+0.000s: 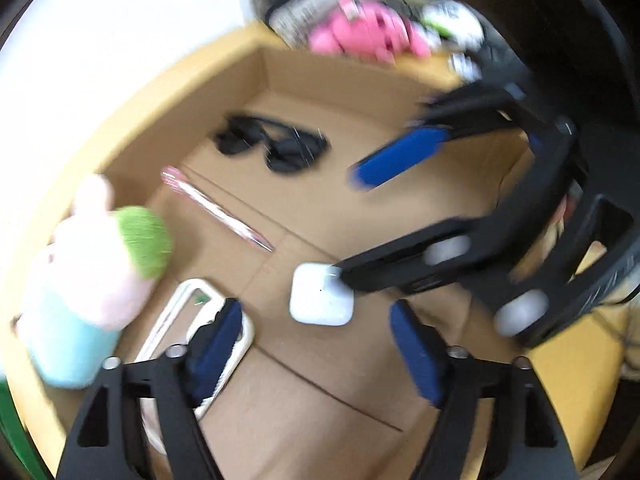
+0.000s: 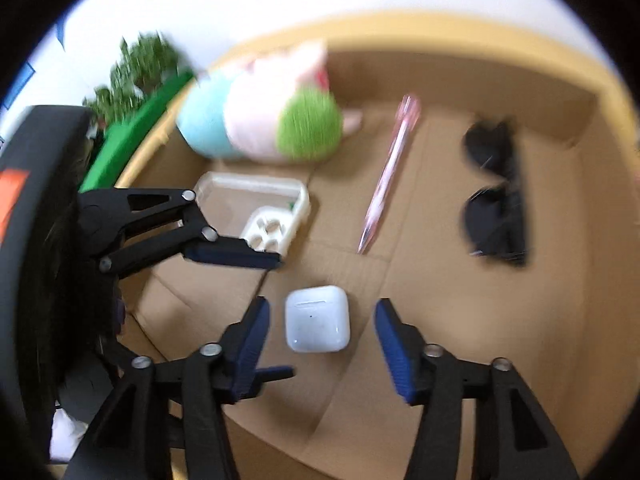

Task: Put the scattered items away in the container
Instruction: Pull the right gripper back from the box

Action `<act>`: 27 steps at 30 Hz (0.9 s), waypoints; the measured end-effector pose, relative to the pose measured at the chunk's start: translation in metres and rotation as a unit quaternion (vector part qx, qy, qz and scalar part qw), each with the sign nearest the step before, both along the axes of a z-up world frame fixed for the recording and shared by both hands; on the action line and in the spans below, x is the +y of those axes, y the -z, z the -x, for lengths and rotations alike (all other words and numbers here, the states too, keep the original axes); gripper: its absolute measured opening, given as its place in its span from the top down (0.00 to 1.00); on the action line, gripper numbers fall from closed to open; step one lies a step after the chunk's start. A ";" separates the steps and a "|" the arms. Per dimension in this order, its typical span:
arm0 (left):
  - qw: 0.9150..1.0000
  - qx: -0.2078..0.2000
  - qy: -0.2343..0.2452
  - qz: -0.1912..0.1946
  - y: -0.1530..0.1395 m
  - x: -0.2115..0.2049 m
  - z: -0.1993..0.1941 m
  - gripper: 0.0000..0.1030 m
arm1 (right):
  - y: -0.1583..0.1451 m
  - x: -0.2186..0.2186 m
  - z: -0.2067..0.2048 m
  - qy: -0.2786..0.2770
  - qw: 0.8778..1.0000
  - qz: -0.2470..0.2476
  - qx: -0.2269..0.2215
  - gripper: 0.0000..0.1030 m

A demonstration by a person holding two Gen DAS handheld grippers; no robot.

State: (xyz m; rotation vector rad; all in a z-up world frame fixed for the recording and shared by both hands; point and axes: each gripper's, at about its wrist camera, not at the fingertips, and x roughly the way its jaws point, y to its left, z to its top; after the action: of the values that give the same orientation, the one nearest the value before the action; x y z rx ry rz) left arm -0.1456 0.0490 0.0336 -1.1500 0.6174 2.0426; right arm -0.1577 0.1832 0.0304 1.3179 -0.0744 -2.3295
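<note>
White earbud case (image 2: pixel 317 319) btwn open right tool (image 2: pixel 322 340) pads, apparently untouched.

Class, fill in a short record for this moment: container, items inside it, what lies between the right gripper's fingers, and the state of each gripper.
container: cardboard box
items inside: plush toy; pink pen; sunglasses; clear phone case; white earbud case
between right fingers: white earbud case, not gripped
left gripper: open, holds nothing
right gripper: open
</note>
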 end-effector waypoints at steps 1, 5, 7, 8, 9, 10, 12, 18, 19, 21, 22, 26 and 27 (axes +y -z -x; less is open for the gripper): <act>1.000 0.011 -0.013 -0.015 -0.011 -0.008 -0.008 0.14 | -0.008 0.006 -0.015 0.014 1.000 0.003 0.027 0.27; 0.987 0.091 -0.116 -0.057 -0.044 -0.043 -0.051 0.00 | -0.021 0.026 -0.071 0.077 0.988 -0.028 0.128 0.22; 0.974 0.112 -0.180 -0.085 -0.042 -0.058 -0.070 0.00 | -0.007 0.029 -0.091 0.109 0.981 -0.062 0.151 0.22; 0.967 0.111 -0.206 -0.103 -0.037 -0.063 -0.079 0.00 | -0.002 0.031 -0.090 0.115 0.979 -0.067 0.152 0.22; 0.962 0.110 -0.222 -0.113 -0.031 -0.070 -0.078 0.00 | 0.005 0.032 -0.093 0.124 0.978 -0.071 0.153 0.22; 0.955 0.109 -0.243 -0.127 -0.023 -0.073 -0.082 0.00 | 0.012 0.033 -0.094 0.136 0.976 -0.071 0.156 0.22; 0.939 0.114 -0.291 -0.140 -0.003 -0.078 -0.089 0.00 | 0.017 0.038 -0.099 0.155 0.972 -0.064 0.163 0.22; 0.904 0.163 -0.368 -0.141 0.031 -0.088 -0.103 0.00 | 0.037 0.029 -0.106 0.173 0.952 -0.077 0.240 0.19; 0.901 0.168 -0.372 -0.147 0.033 -0.089 -0.103 0.00 | 0.036 0.030 -0.106 0.172 0.953 -0.075 0.238 0.17; 0.896 0.186 -0.373 -0.152 0.035 -0.088 -0.106 0.00 | 0.036 0.030 -0.110 0.170 0.953 -0.076 0.239 0.17; 0.894 0.195 -0.374 -0.153 0.036 -0.088 -0.107 0.00 | 0.036 0.030 -0.110 0.170 0.953 -0.077 0.238 0.17; 0.887 0.215 -0.378 -0.157 0.036 -0.088 -0.110 0.00 | 0.035 0.029 -0.110 0.173 0.953 -0.077 0.238 0.16; 0.888 0.214 -0.374 -0.158 0.035 -0.088 -0.111 0.00 | 0.035 0.029 -0.110 0.174 0.953 -0.077 0.238 0.16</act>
State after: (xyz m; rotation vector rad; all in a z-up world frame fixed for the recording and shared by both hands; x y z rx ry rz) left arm -0.0344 -0.0392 -0.0012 -0.7982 -0.0127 2.9636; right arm -0.0481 0.2125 -0.0048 0.8187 0.0330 -2.9460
